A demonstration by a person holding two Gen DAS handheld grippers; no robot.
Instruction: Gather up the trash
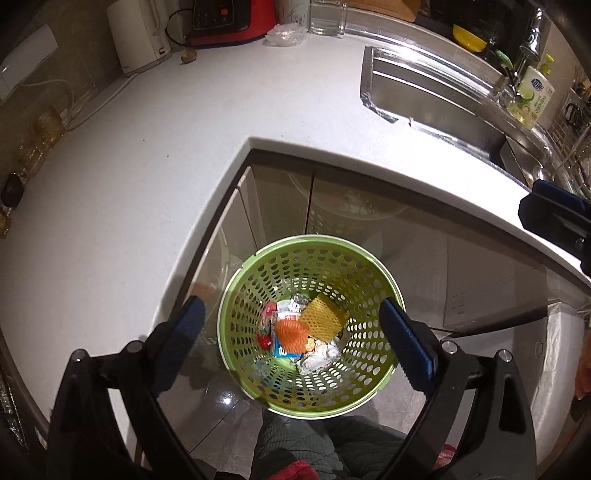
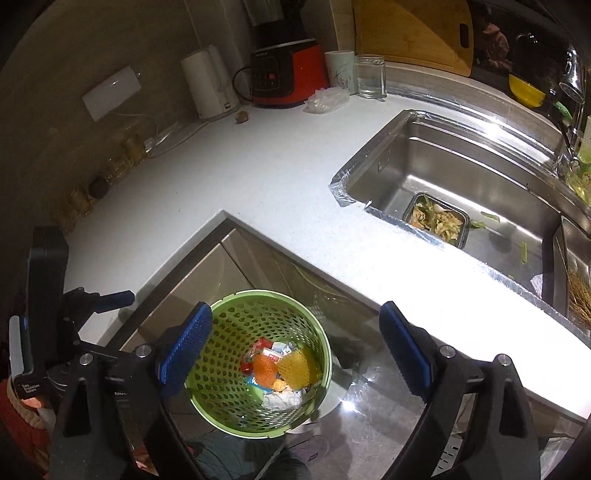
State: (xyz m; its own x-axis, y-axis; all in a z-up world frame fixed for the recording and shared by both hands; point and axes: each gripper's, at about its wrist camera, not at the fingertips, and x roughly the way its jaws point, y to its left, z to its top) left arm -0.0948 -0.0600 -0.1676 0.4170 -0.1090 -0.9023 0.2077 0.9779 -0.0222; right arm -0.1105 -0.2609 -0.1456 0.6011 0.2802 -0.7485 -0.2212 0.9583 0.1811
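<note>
A green perforated bin (image 1: pixel 240 295) (image 2: pixel 221 321) stands on the floor below the counter corner. It holds an orange foam net (image 1: pixel 291 335) (image 2: pixel 266 369), a yellow foam net (image 1: pixel 323 318) (image 2: pixel 295 365), wrappers and crumpled paper. My left gripper (image 1: pixel 291 334) is open and empty, directly above the bin. My right gripper (image 2: pixel 295 345) is open and empty, above the bin's right side. A crumpled clear plastic bag (image 1: pixel 286 34) (image 2: pixel 325 100) lies on the counter at the back.
The white counter (image 1: pixel 147 166) (image 2: pixel 258 177) wraps around the corner. A steel sink (image 2: pixel 480 177) (image 1: pixel 424 92) holds a container of food scraps (image 2: pixel 437 220). A white kettle (image 2: pixel 208 85), a red appliance (image 2: pixel 284 74), a cup and a glass (image 2: pixel 371 75) stand at the back.
</note>
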